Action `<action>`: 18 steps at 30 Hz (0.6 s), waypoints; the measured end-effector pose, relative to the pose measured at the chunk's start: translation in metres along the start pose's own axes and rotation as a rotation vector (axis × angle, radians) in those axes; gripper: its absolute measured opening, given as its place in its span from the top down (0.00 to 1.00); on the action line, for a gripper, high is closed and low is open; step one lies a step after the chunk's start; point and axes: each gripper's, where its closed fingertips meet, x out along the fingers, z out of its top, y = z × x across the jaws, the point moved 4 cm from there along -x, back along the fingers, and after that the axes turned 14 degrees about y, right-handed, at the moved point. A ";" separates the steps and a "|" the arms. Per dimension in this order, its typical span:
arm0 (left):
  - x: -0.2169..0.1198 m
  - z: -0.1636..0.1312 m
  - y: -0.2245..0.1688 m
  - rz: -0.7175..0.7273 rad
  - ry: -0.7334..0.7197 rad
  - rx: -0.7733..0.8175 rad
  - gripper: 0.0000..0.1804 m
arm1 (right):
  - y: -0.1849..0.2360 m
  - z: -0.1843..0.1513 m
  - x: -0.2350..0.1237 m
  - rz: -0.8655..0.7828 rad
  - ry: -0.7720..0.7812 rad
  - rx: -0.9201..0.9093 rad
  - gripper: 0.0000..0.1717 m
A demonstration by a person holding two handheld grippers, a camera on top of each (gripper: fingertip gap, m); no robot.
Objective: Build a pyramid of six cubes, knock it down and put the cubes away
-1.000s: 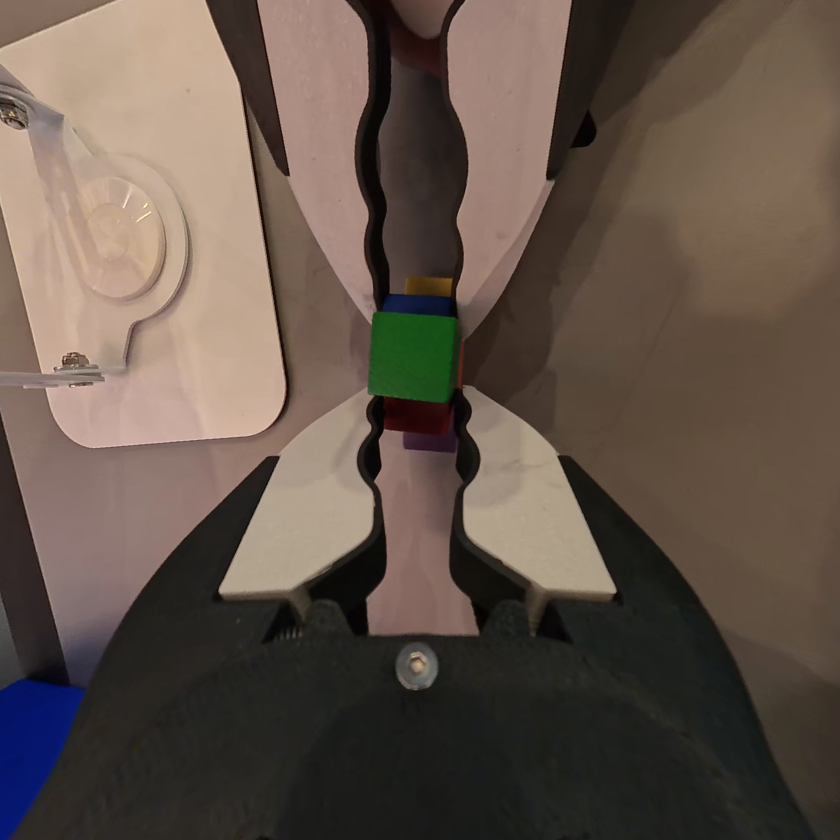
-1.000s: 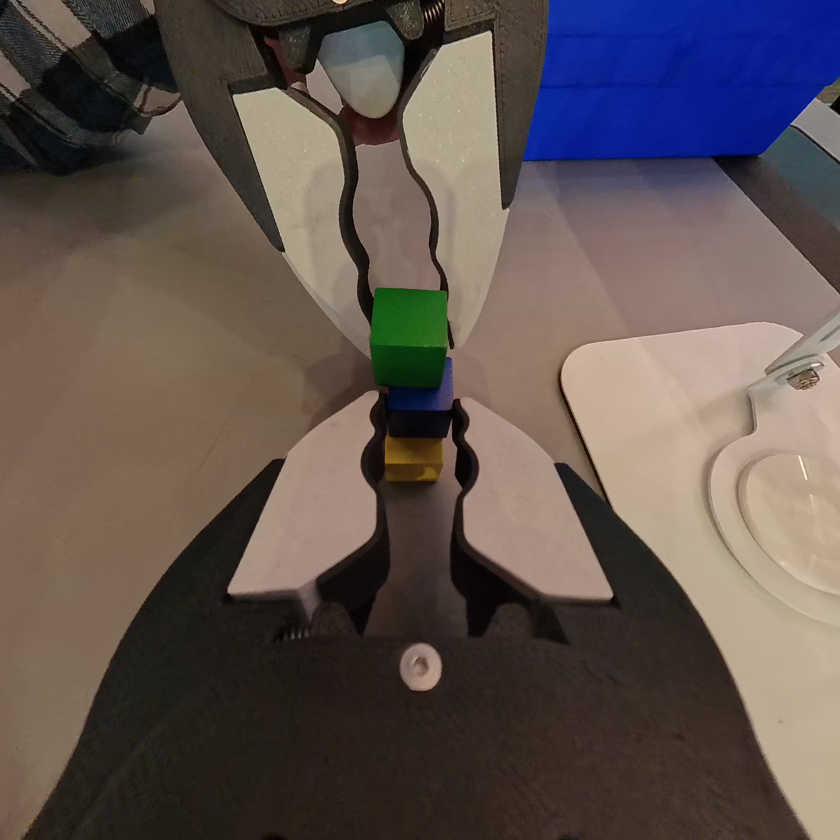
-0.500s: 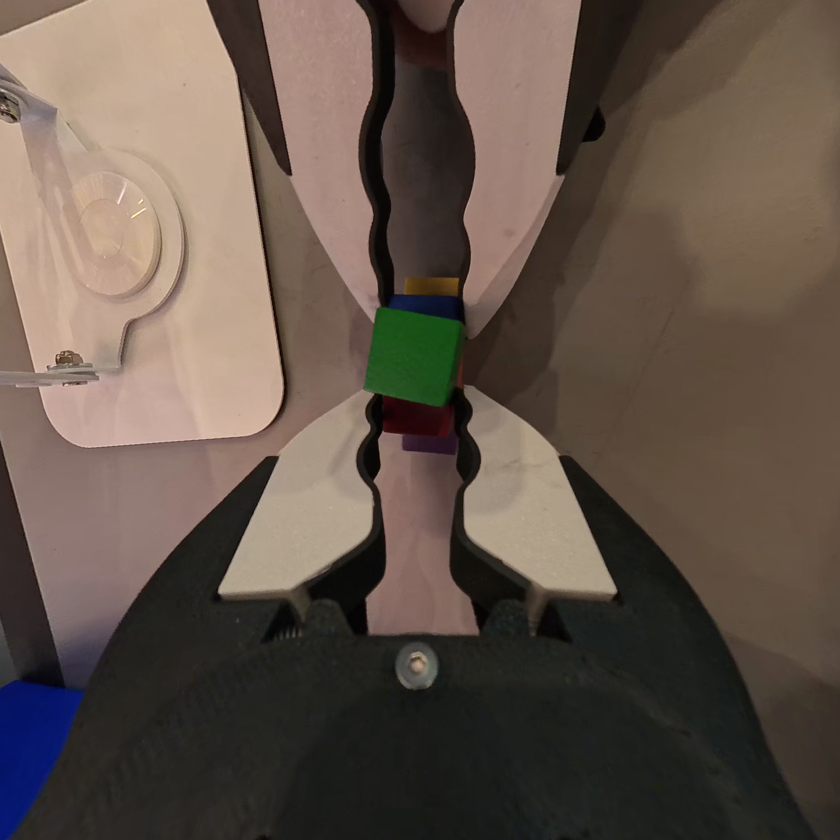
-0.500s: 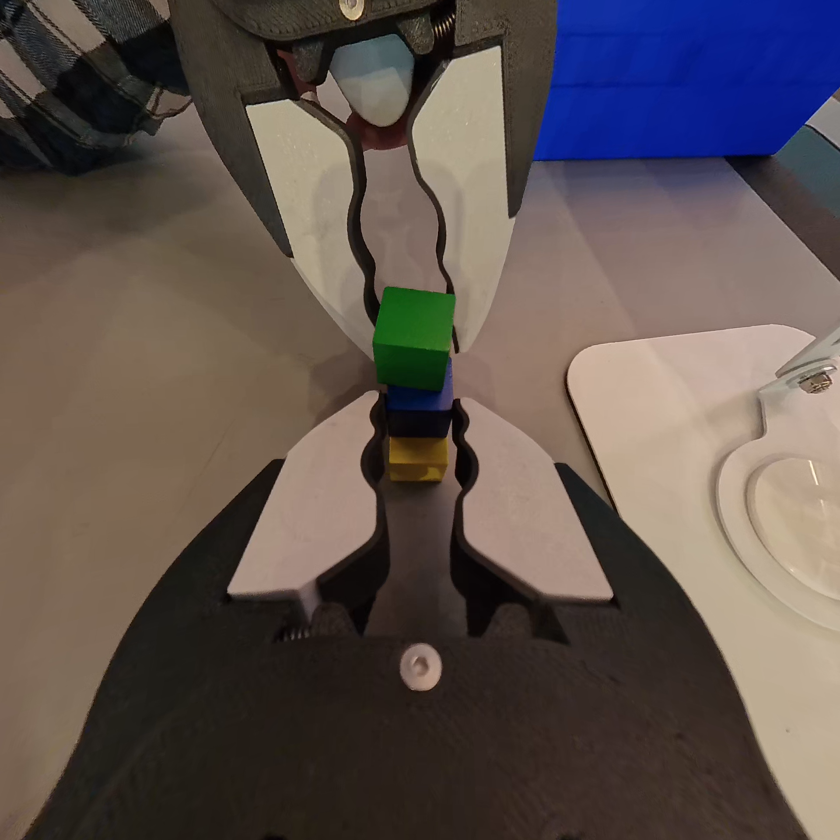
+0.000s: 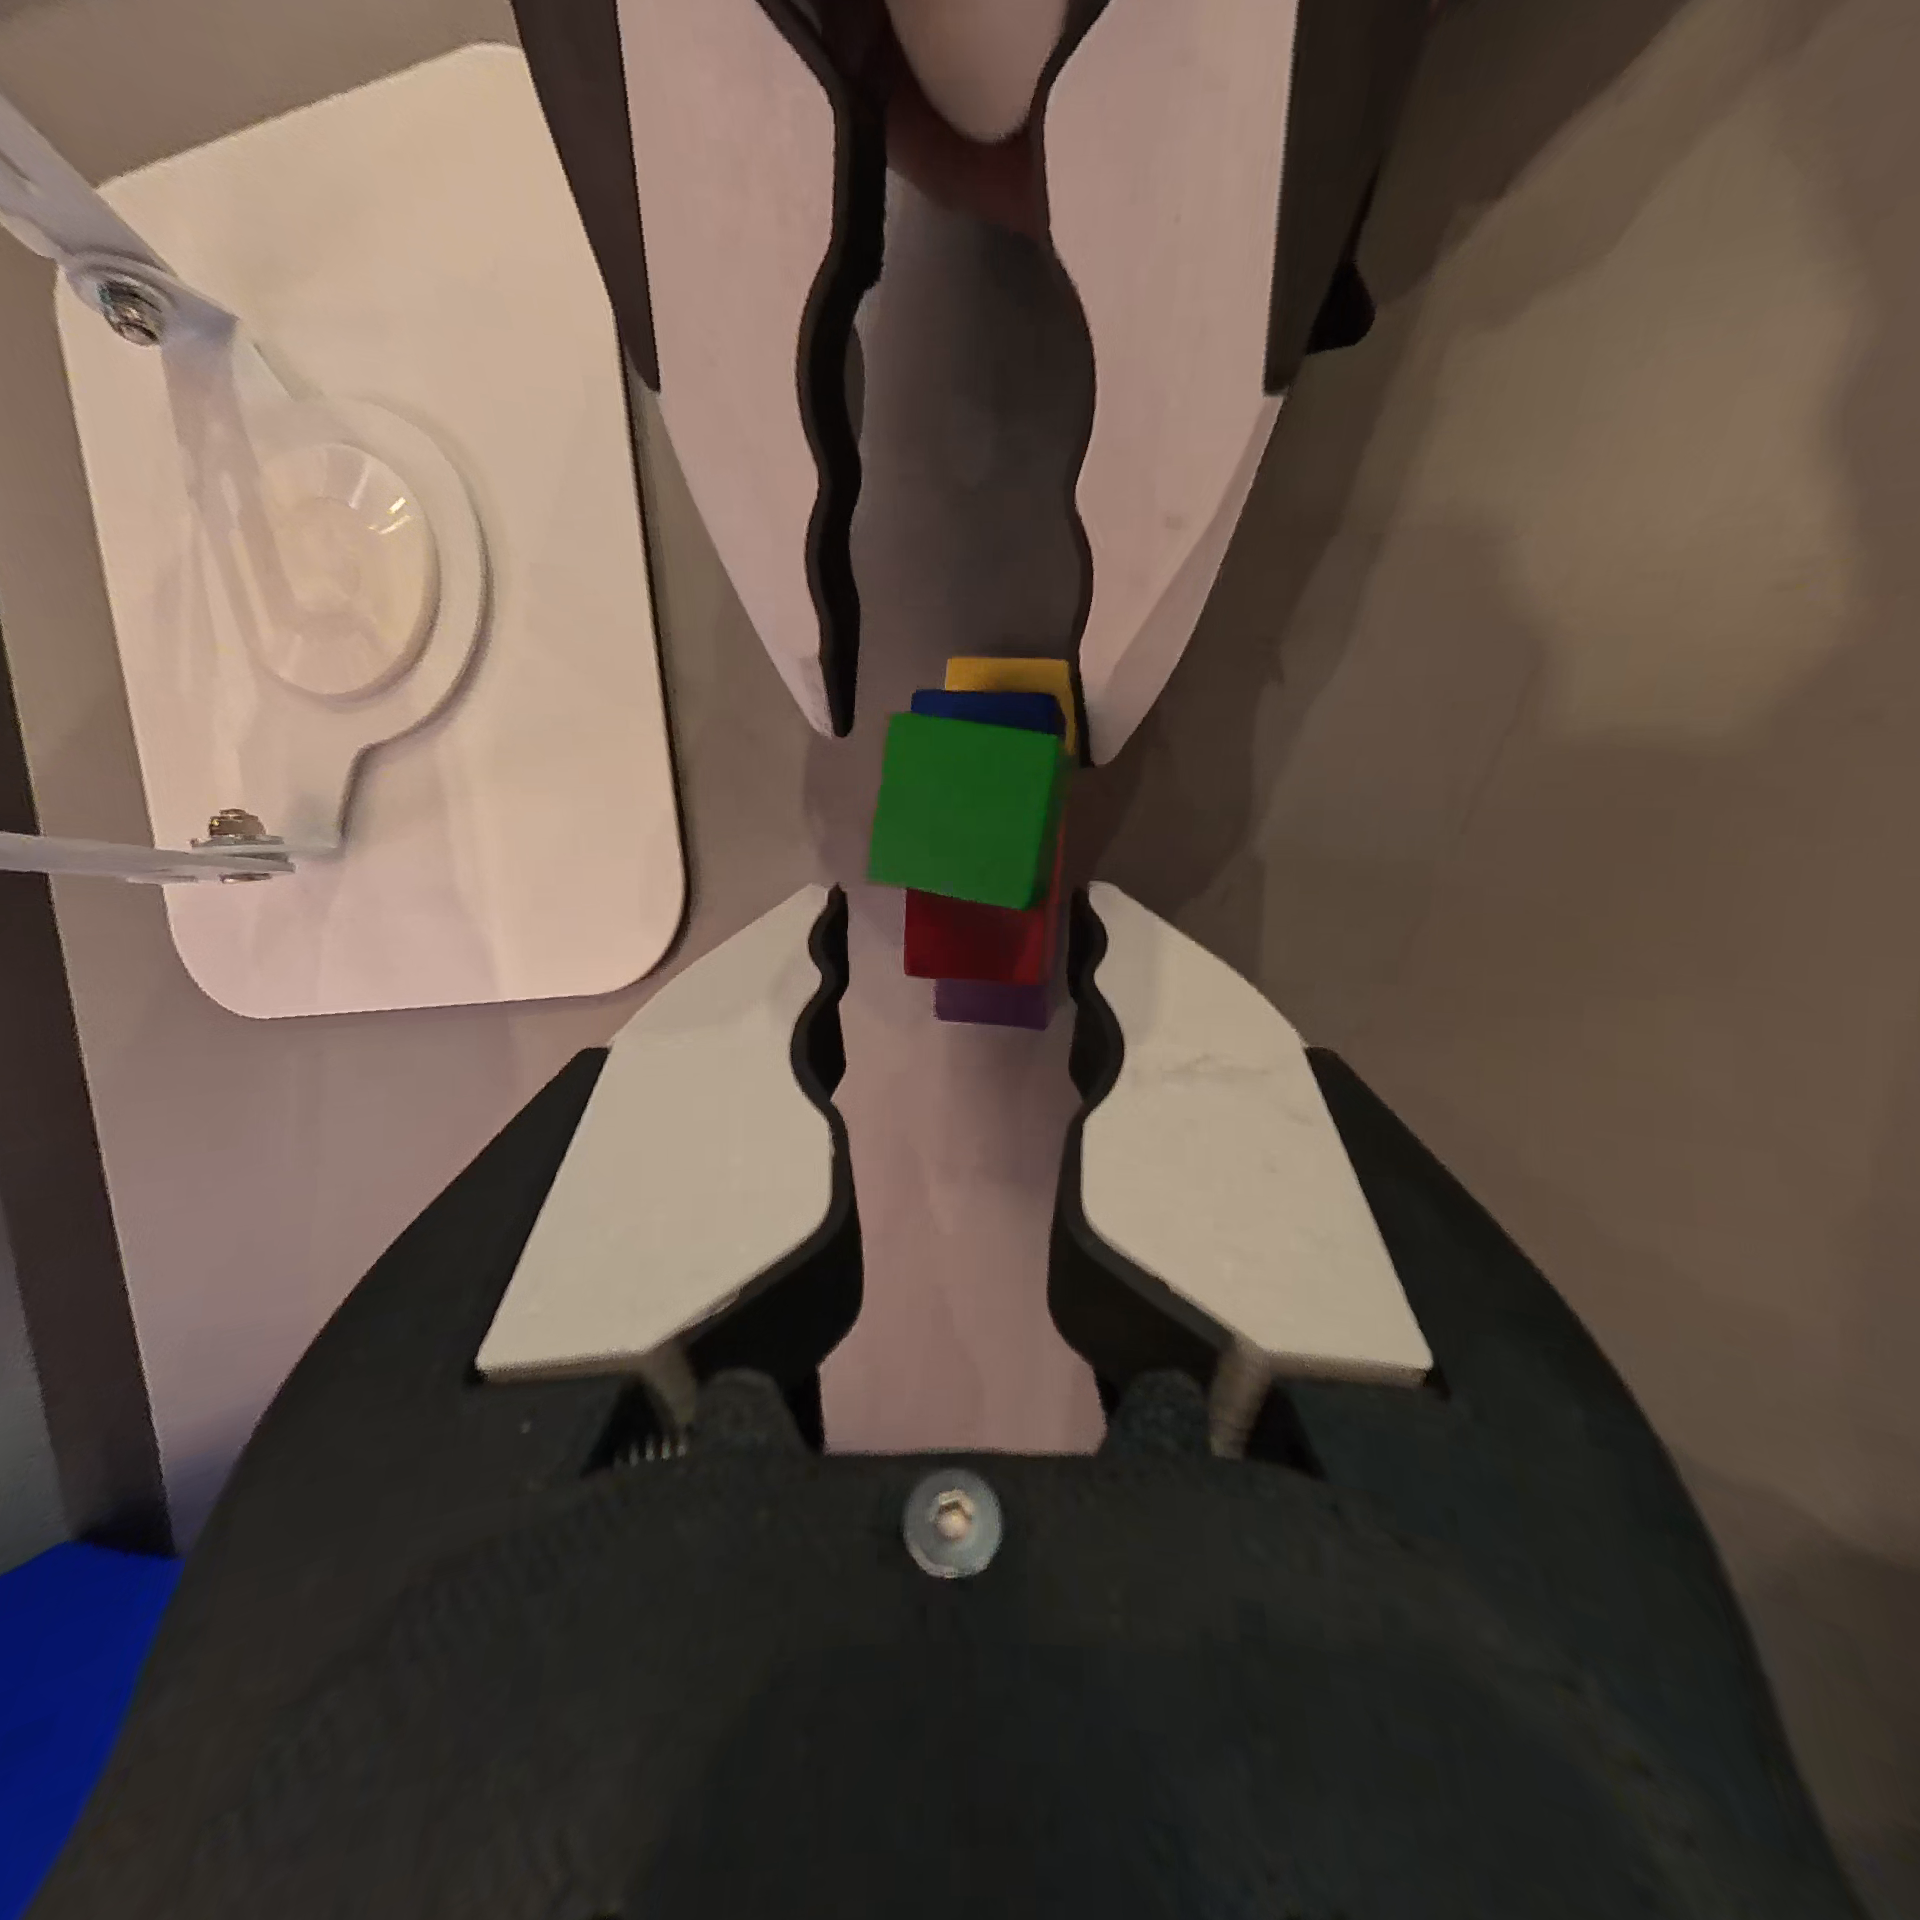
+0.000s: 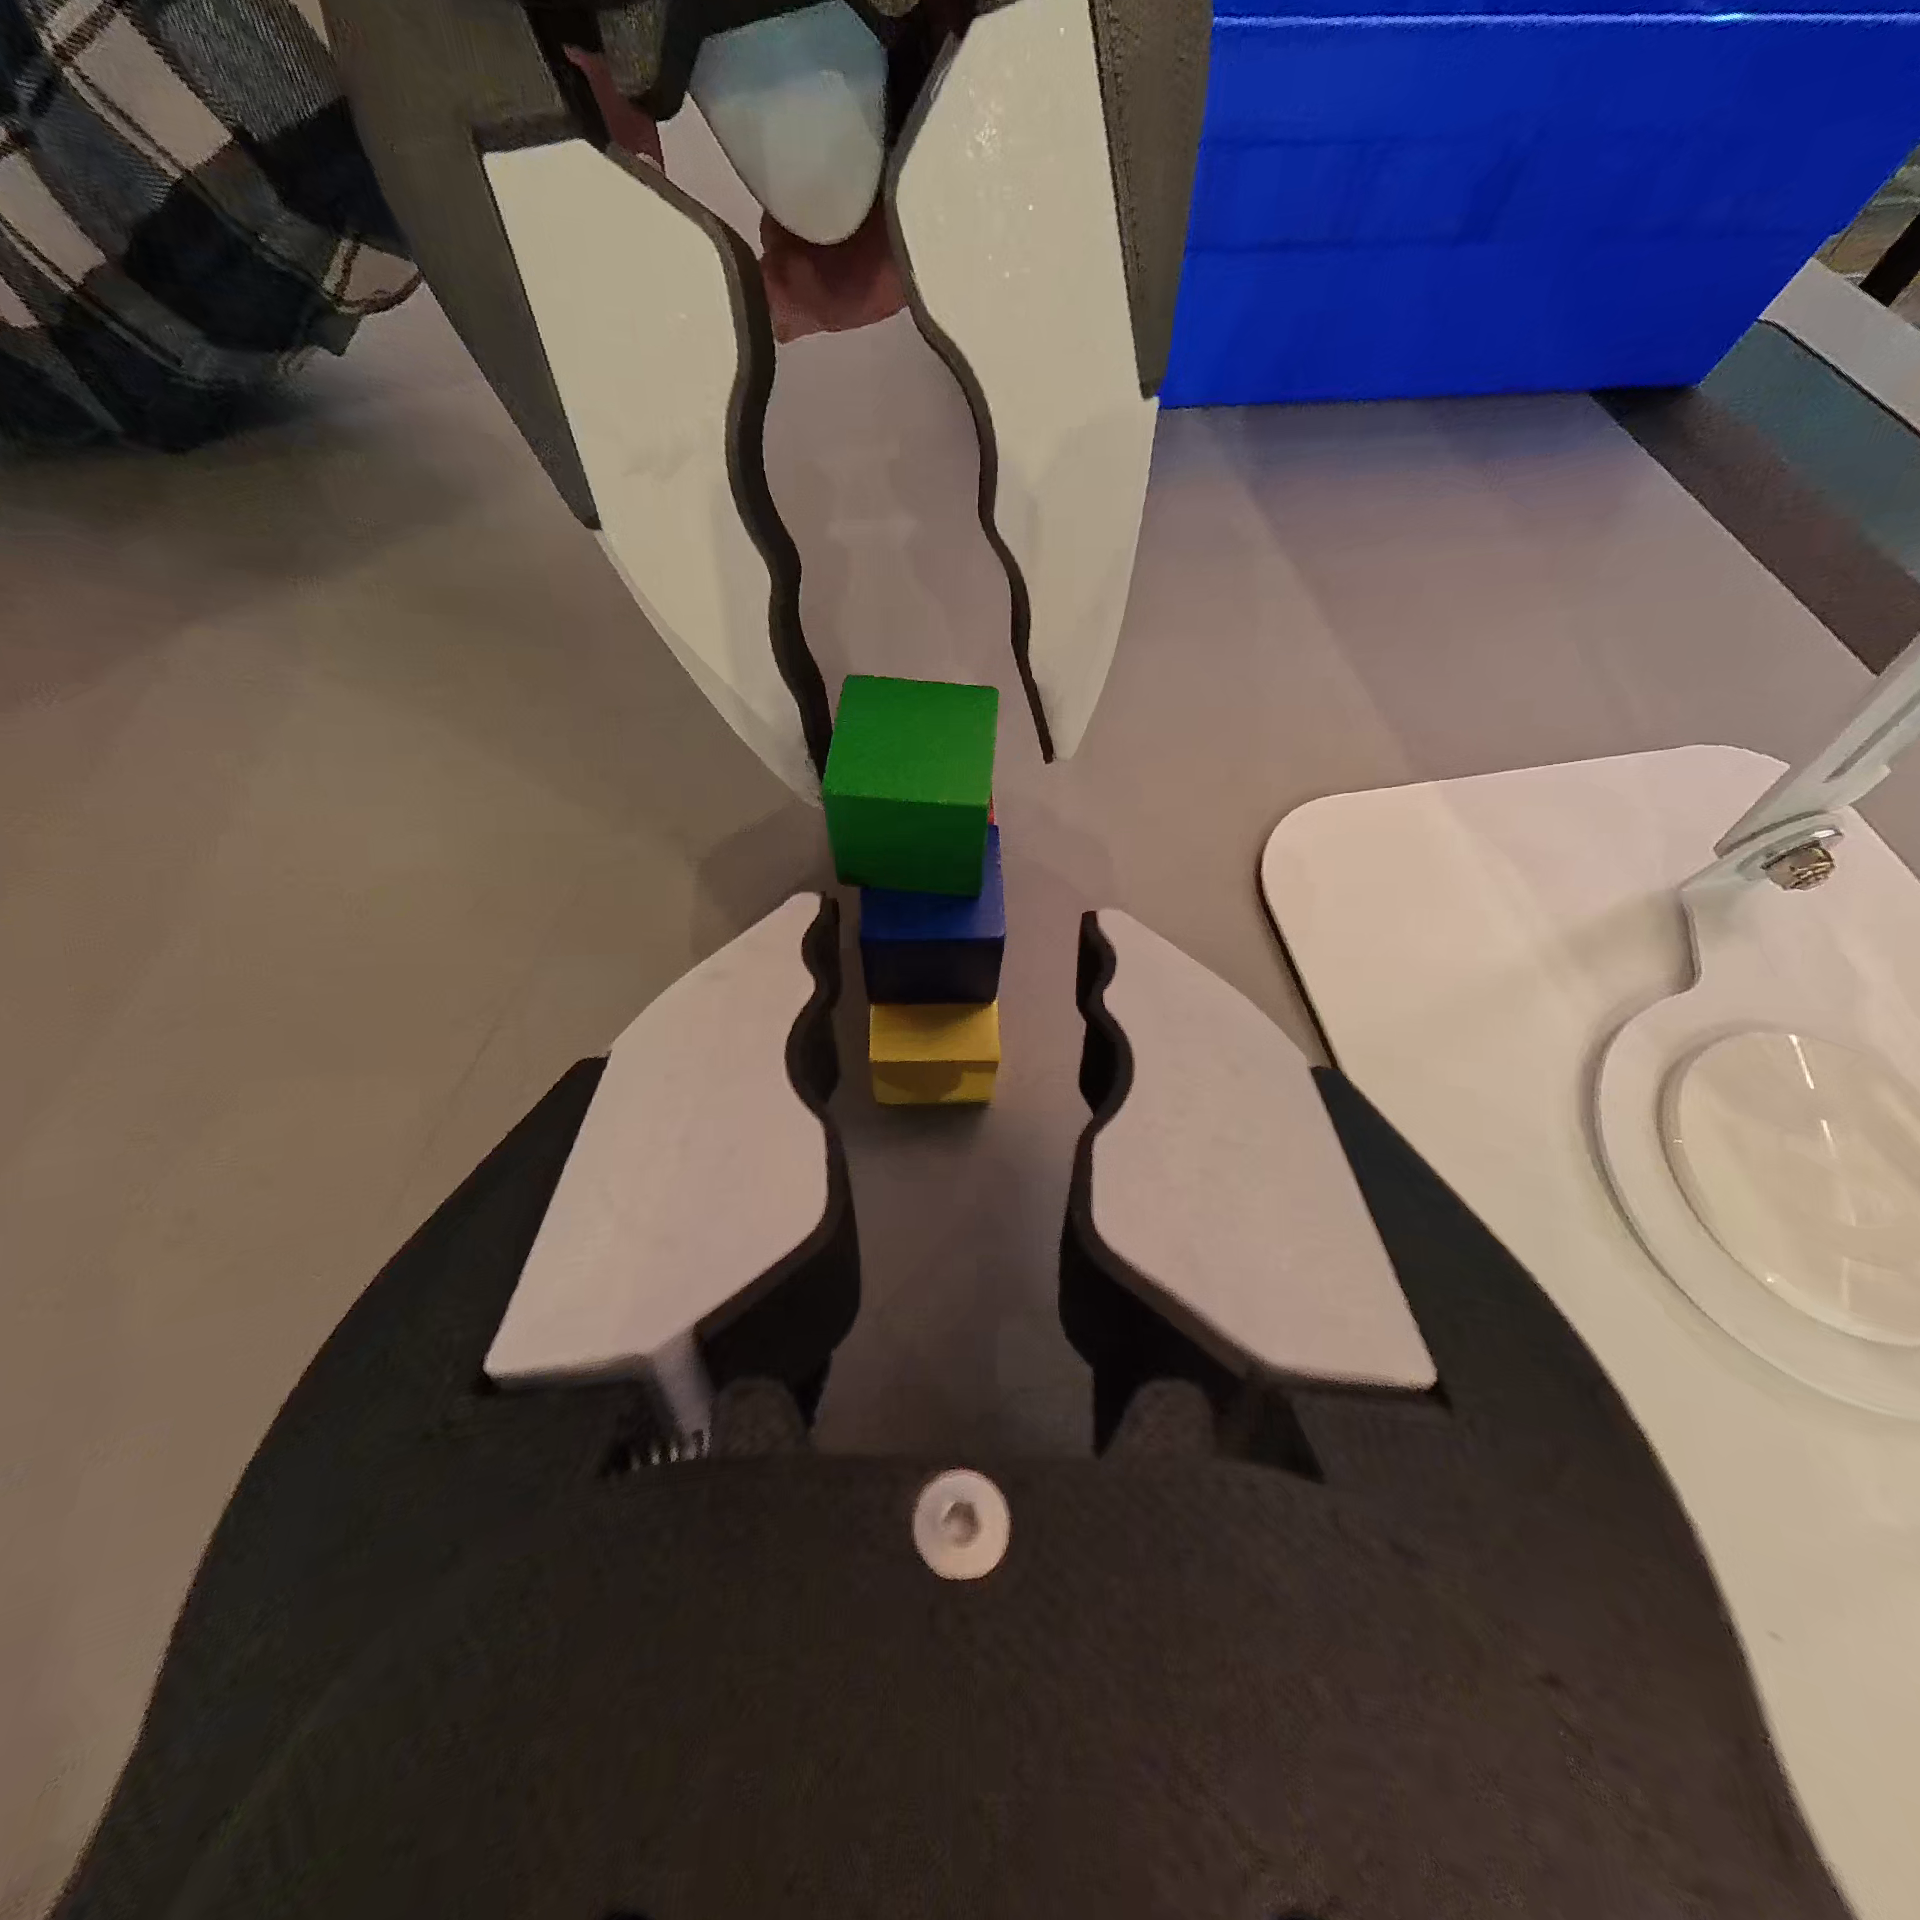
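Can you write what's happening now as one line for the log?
pyramid: standing | top: green cube | left tool: open | right tool: open | neither grips

Cubes (image 6: 914, 883) stacked between facing jaws, seemingly untouched

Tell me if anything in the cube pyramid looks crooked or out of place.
The green cube on top sits askew: it is twisted out of line with the blue cube under it and overhangs to one side. From the left wrist view the same green cube juts past the red cube. Both tools are open around the stack.
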 end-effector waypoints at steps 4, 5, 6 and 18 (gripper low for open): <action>0.001 0.002 0.000 0.012 -0.001 0.005 0.79 | 0.000 0.004 -0.001 -0.016 -0.017 -0.007 0.75; 0.002 0.002 0.000 0.012 0.002 0.007 0.79 | 0.000 0.004 -0.001 -0.019 -0.018 -0.011 0.75; 0.003 0.002 -0.001 0.010 0.005 0.008 0.79 | 0.000 0.005 -0.001 -0.021 -0.018 -0.013 0.75; 0.005 0.001 0.000 0.012 0.010 0.012 0.80 | -0.001 0.005 0.000 -0.022 -0.023 -0.014 0.78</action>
